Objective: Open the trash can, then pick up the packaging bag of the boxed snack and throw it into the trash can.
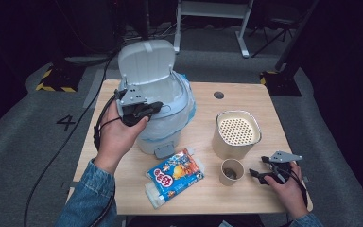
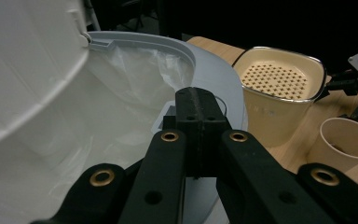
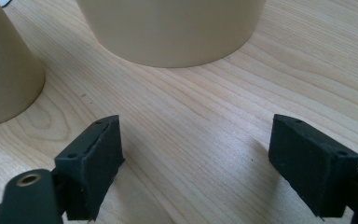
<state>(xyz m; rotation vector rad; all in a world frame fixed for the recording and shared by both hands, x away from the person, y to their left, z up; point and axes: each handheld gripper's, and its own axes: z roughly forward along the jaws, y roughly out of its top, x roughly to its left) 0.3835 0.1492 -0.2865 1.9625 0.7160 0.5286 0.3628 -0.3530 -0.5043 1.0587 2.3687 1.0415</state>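
High view has the left gripper (image 1: 144, 109) clamped tight with nothing between its pads, poised over the rim of the white bin (image 1: 170, 106) on the table's far left, lid up. Over on the near right, the right gripper (image 1: 264, 174) rests on the table (image 1: 246, 92), jaws spread wide, just beside the paper cup (image 1: 231, 171)

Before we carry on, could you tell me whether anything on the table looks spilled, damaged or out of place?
Nothing is spilled or broken. The snack packet lies askew near the front edge, the bin stands with its lid up, and the paper cup is upright.
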